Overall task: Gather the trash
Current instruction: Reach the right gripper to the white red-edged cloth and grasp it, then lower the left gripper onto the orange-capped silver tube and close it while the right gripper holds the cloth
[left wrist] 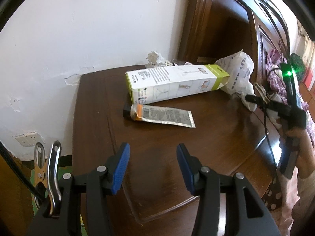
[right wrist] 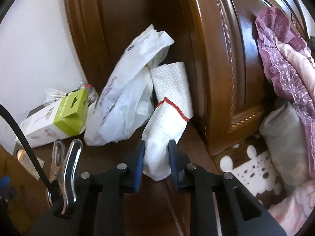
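Blue-padded, the right gripper [right wrist: 157, 157] is clenched on a white cloth glove [right wrist: 164, 135] with a red-stitched cuff, its lower end pinched between the pads at the tabletop's [left wrist: 206, 137] back corner beside the headboard [right wrist: 214, 59]. Touching it are a crumpled white plastic bag [right wrist: 126, 102] and a folded paper towel [right wrist: 173, 86]. The left gripper [left wrist: 153, 169] hangs released over bare wood (nothing between its pads), short of a flattened tube [left wrist: 159, 115] and a white-green carton [left wrist: 177, 82]. Whatever lies behind the bag is hidden.

White red-trimmed cloth [right wrist: 165, 125] beside crumpled plastic bag [right wrist: 126, 102]
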Motion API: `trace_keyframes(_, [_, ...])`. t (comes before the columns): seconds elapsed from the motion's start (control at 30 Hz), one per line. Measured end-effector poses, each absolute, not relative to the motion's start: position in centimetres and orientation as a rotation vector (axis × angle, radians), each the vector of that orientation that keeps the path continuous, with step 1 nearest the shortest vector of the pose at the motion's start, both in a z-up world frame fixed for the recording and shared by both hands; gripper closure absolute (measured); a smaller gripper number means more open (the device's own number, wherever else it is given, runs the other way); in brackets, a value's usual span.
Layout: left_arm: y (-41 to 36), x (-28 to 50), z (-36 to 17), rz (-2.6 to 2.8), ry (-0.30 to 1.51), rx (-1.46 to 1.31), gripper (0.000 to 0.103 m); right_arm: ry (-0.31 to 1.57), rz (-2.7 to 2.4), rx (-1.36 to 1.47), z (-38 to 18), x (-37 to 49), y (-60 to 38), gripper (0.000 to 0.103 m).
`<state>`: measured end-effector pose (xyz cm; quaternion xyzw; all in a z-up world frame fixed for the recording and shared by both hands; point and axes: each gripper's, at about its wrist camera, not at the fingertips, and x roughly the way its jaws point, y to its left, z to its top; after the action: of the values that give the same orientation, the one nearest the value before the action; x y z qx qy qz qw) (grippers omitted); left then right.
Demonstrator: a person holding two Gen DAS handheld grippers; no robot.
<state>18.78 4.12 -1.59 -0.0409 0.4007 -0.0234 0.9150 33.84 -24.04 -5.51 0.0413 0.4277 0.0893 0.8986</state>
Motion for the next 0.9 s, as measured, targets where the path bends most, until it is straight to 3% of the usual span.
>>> trace_keyframes(0.6, [3.2, 23.1, -1.0, 0.12, 0.909, -0.204, 0.052, 0.775, 0.304, 0.3, -4.1, 20.4, -26.9, 0.083])
trace_keyframes(0.9, [1.5, 26.6, -0.7, 0.195, 0.928, -0.189, 0.052, 0.696, 0.353, 0.246, -3.5, 16.0, -23.7, 0.083])
